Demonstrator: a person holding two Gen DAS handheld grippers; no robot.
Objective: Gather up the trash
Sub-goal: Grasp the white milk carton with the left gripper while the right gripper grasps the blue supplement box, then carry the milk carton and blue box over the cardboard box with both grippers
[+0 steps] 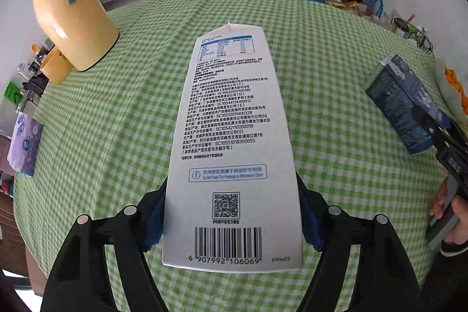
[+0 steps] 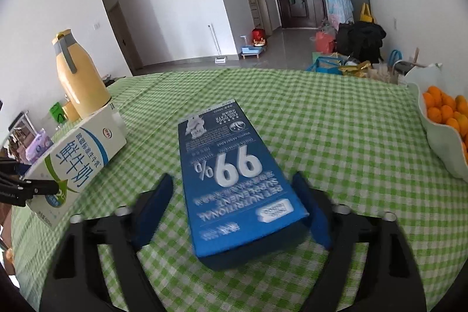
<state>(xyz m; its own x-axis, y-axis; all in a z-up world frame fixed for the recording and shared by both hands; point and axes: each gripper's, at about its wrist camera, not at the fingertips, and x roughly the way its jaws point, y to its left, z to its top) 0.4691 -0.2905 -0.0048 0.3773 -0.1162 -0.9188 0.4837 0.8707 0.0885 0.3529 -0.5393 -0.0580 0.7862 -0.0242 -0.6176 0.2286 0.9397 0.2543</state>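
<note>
My left gripper is shut on a white milk carton, its blue pads pressed on both sides, holding it above the green checked tablecloth. The same carton shows at the left of the right wrist view, with the left gripper's black fingers on it. A blue pet-supplement carton sits between the fingers of my right gripper. The right pad touches it; a gap shows at the left pad. It also appears in the left wrist view, held by the right gripper.
A yellow thermos jug and a yellow cup stand at the table's left. A purple tissue pack lies at the left edge. A white bowl of oranges sits at the right. Bags clutter the floor beyond the table.
</note>
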